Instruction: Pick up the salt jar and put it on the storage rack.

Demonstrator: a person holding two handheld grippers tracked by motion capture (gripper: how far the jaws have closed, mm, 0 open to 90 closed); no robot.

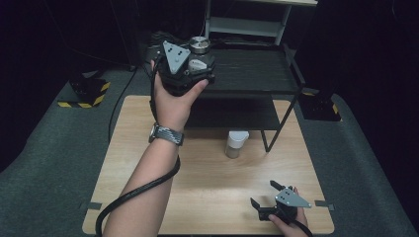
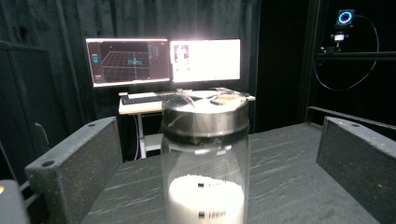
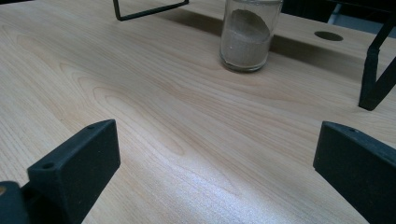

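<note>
A glass jar with a metal lid and white powder inside stands upright on the top shelf of a black rack. My left gripper is open, one jaw on each side of the jar with a gap to the glass. From above, a hand holds the left gripper at the rack's left end, right behind the metal-lidded jar. My right gripper rests open near the table's front right corner, nothing between its jaws. A second jar, white-capped with sand-coloured powder, stands mid-table.
The sandy jar stands ahead of the right gripper, with bare wooden table between. A rack leg is at its right. Two lit monitors on a desk are beyond the rack. The left cable trails across the table.
</note>
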